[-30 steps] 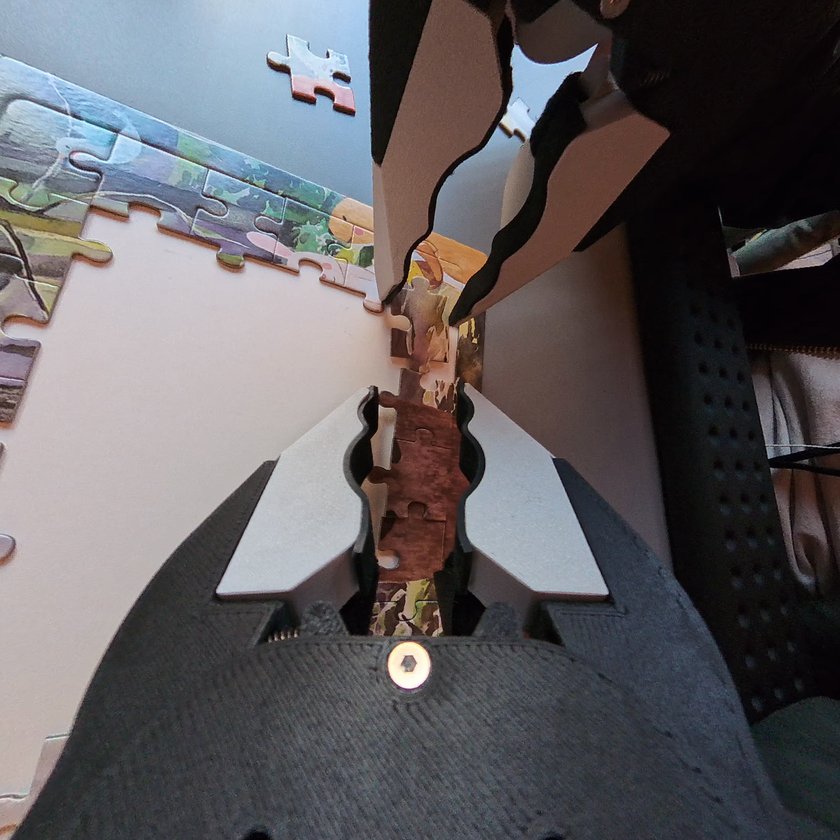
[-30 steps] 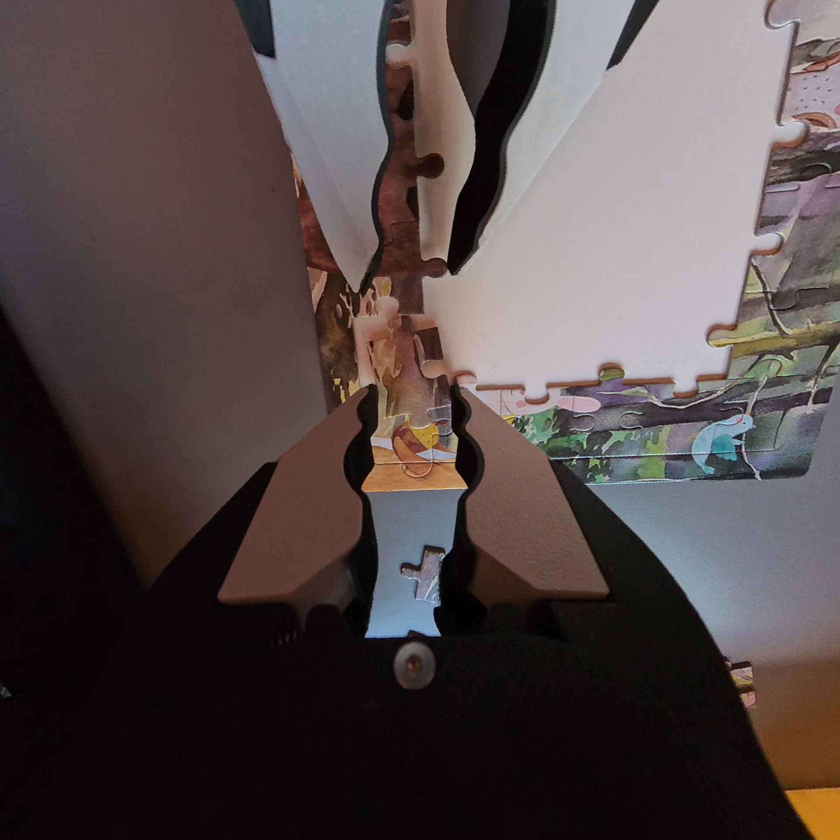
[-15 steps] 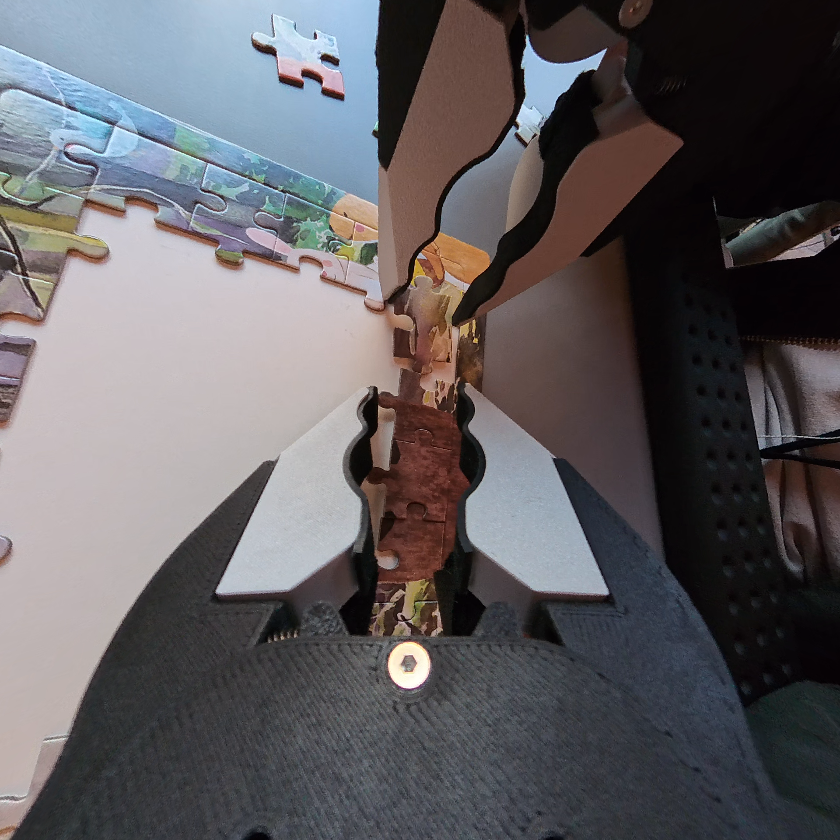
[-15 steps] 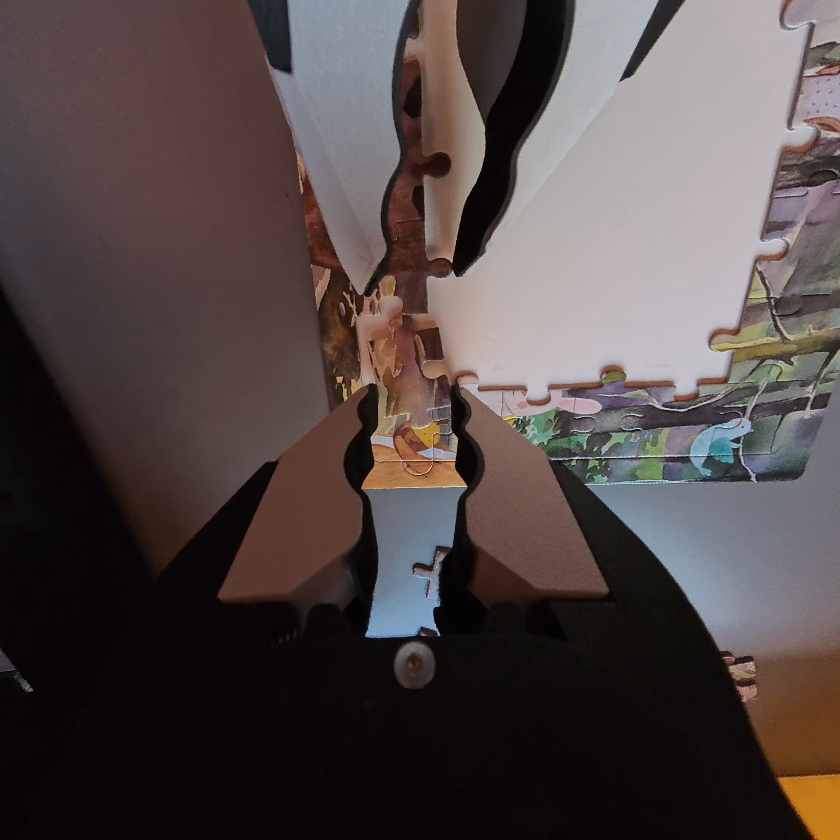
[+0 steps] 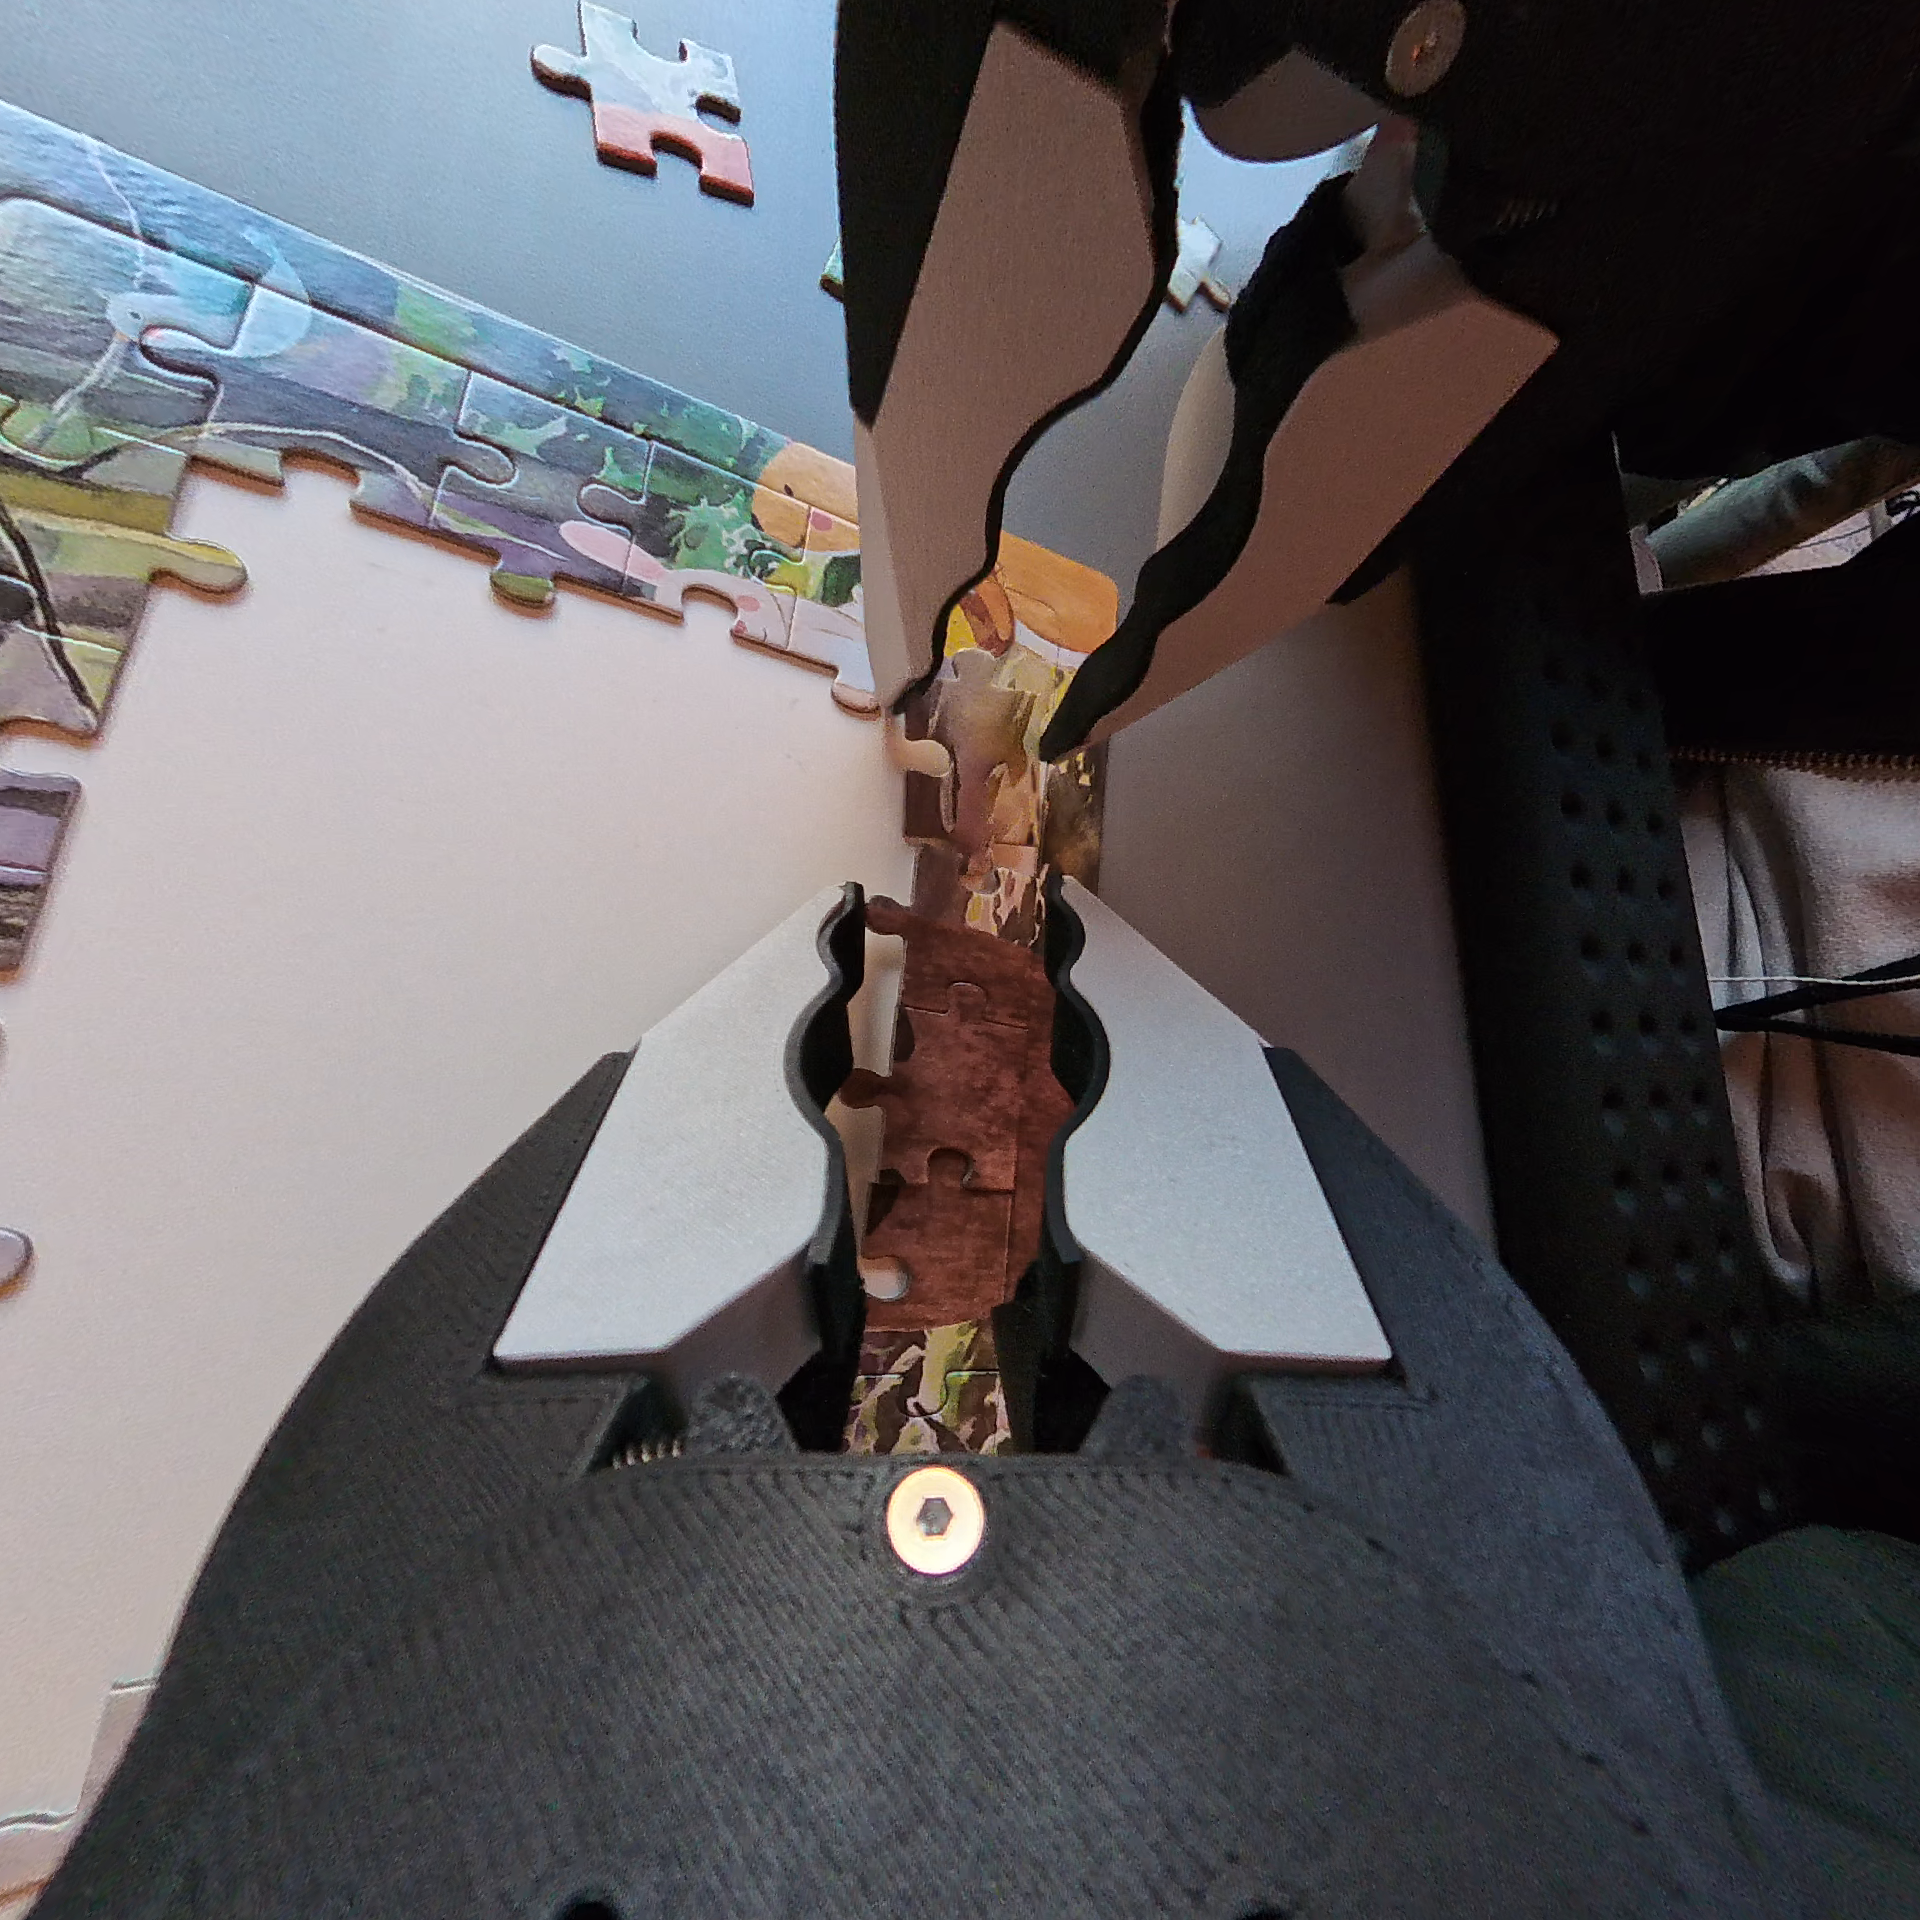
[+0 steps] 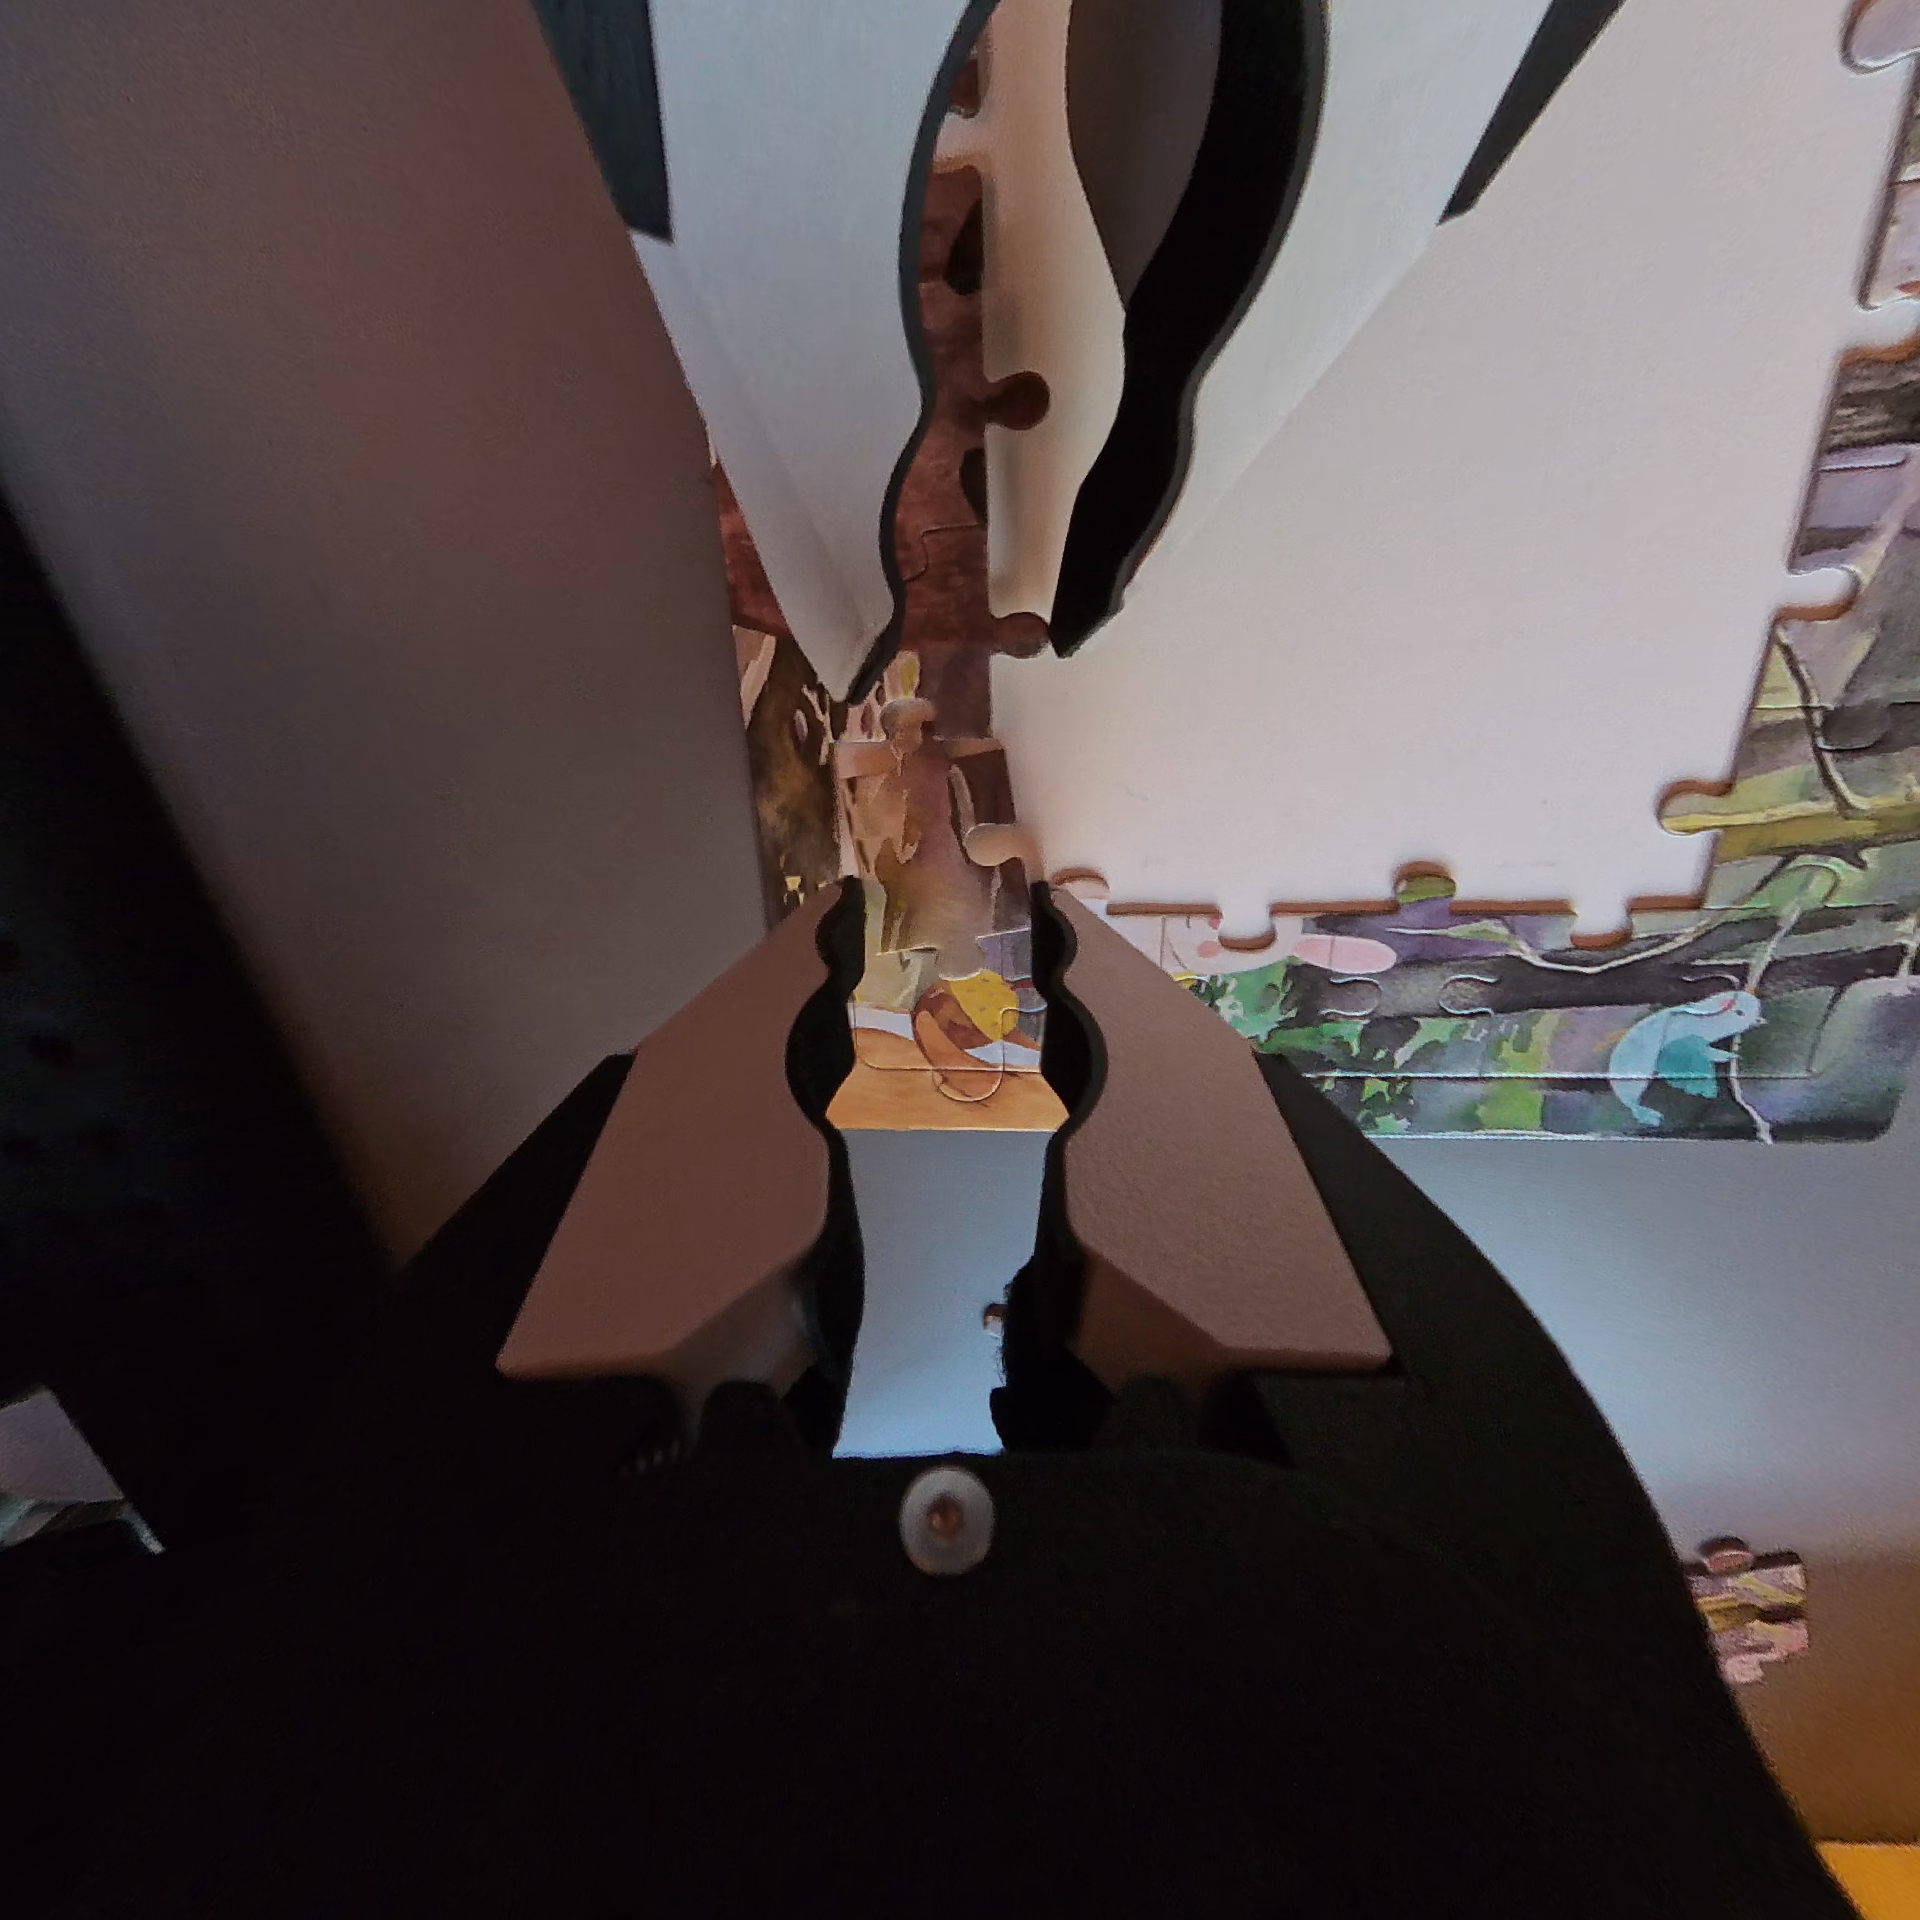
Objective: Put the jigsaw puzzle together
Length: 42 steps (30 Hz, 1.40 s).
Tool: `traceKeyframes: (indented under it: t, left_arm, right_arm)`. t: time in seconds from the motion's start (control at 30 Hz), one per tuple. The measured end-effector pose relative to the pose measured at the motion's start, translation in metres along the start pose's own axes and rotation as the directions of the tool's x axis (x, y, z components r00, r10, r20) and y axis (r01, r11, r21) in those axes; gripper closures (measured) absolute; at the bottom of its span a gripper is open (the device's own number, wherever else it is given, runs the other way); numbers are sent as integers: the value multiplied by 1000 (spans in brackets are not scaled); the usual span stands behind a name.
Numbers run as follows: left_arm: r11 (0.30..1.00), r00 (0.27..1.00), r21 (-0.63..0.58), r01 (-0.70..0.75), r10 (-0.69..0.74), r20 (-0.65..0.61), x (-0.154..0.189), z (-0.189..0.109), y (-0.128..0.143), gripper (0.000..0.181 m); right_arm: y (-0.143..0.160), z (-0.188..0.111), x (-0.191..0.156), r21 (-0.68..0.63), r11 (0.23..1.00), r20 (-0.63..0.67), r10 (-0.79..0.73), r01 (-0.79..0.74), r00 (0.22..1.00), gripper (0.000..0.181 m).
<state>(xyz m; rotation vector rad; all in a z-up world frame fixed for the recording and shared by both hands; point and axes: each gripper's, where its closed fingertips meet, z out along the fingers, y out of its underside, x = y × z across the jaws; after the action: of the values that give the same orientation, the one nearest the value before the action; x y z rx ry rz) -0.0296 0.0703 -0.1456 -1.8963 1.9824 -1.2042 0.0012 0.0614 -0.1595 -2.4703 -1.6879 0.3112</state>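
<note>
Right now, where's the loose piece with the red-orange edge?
Left wrist view, top centre: the loose piece lies alone on the dark table, beyond the puzzle's assembled border and left of the right gripper.

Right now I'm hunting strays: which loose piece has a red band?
The loose piece on the dark table beyond the border; the other loose piece looks pale.

Left wrist view: close above the bench [image 5: 312,94], looking forward along the left gripper [image 5: 951,904] and steeply down onto the puzzle's brown edge strip [image 5: 961,1101].
Right wrist view: equally close, looking along the right gripper [image 6: 948,902] from the opposite side.
Shared: the two views face each other; both show the puzzle corner [image 5: 1049,613] [image 6: 935,1101], and each shows the other gripper.
</note>
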Motion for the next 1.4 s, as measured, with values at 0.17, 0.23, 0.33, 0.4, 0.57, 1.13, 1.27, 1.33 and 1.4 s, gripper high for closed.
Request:
traceKeyframes:
  t: [0.17, 0.23, 0.33, 0.4, 0.57, 1.13, 1.27, 1.33, 1.4]
  left_arm:
    - [1000, 1000, -6, 4, -4, -7, 1, 1, 1, 150]
    - [1000, 1000, -12, 6, -6, -7, 1, 2, 2, 150]
    - [1000, 1000, -20, 9, -9, -4, 1, 2, 4, 150]
    - [1000, 1000, -23, 11, -12, -3, 1, 3, 4, 150]
    - [1000, 1000, -17, 19, -18, 10, -1, 2, 3, 149]
    - [981, 902, -178, -70, 139, 409, 15, -32, -7, 123]
    - [975, 859, -200, -94, 181, 479, 22, -27, 14, 125]
    - [972, 834, -186, -142, 219, 507, 24, -20, 21, 126]
    - [969, 800, -167, -181, 244, 548, 19, -17, 26, 128]
  right_arm:
    - [-7, 2, -4, 15, 1000, 31, 23, -23, 999, 150]
    - [-6, 3, -4, 13, 999, 33, 30, -31, 999, 150]
    - [-8, 3, -6, 17, 999, 35, 35, -36, 999, 150]
    - [-9, 3, -7, 16, 999, 35, 41, -42, 999, 150]
    - [-10, 3, -9, 23, 999, 42, 41, -42, 998, 149]
    - [8, -27, -6, 181, 982, -65, -36, 47, 997, 168]
    - [22, -11, 2, 214, 972, -117, 123, -96, 986, 181]
    - [17, -7, 1, 267, 960, -125, 123, -86, 984, 181]
    - [13, -7, -2, 302, 951, -123, 110, -68, 986, 181]
